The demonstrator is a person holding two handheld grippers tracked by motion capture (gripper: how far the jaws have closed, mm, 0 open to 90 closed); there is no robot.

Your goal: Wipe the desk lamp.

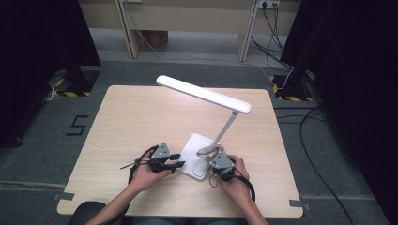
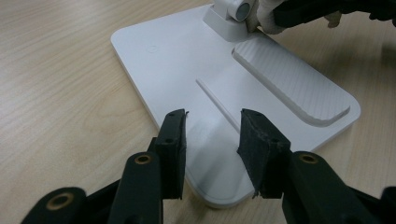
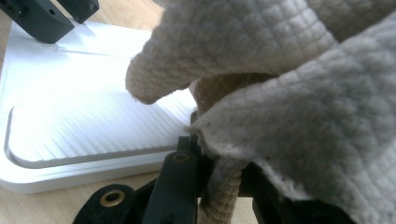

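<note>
A white desk lamp stands on the wooden table (image 1: 136,117), with a long flat head (image 1: 204,93) on a slanted stem above a flat base (image 1: 192,161). My left gripper (image 1: 180,161) reaches in from the left. Its jaws stand apart over the base's near edge (image 2: 212,123) with nothing between the pads. My right gripper (image 1: 213,158) is shut on a beige cloth (image 3: 280,70). The cloth (image 1: 208,151) rests on the base beside the foot of the stem (image 2: 231,14). A ribbed recess (image 2: 289,79) lies in the base (image 3: 70,116).
The lamp's head overhangs the middle of the table. Beyond the table are grey carpet, black stands with cables (image 1: 291,84) at the right, and a wooden desk frame (image 1: 187,18) at the back. Bare tabletop (image 1: 126,108) lies to the left of and behind the lamp.
</note>
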